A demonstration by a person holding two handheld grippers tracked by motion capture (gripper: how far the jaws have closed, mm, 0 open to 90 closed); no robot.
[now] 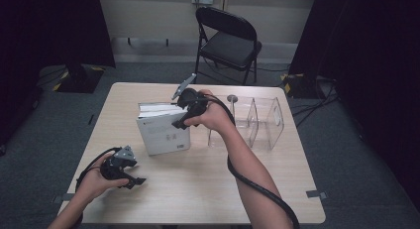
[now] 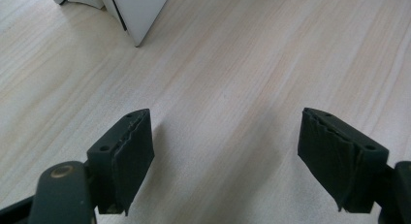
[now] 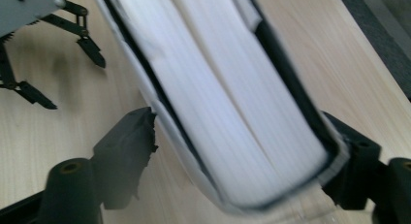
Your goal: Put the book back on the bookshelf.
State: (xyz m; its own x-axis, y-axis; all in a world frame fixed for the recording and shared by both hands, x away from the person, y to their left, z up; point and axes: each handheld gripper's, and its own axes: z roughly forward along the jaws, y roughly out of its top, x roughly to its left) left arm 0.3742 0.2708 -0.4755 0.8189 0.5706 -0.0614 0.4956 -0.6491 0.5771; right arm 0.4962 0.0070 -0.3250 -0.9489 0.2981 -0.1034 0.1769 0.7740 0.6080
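A thick white book (image 1: 163, 135) stands upright on its edge near the middle of the wooden table (image 1: 208, 194). My right gripper (image 1: 179, 124) comes down over its top right corner. In the right gripper view the book (image 3: 232, 98) spans the whole gap of that gripper (image 3: 242, 129), and both pads lie against its covers. Low over the front left of the table, my left gripper (image 1: 136, 180) is open. Between its jaws (image 2: 225, 122) there is only bare wood, with the book's lower corner (image 2: 138, 20) farther off.
A clear acrylic divided holder (image 1: 257, 120) stands on the table just right of the book. A black folding chair (image 1: 228, 38) stands beyond the table's far edge. The left gripper (image 3: 72, 83) lies past the book in the right gripper view.
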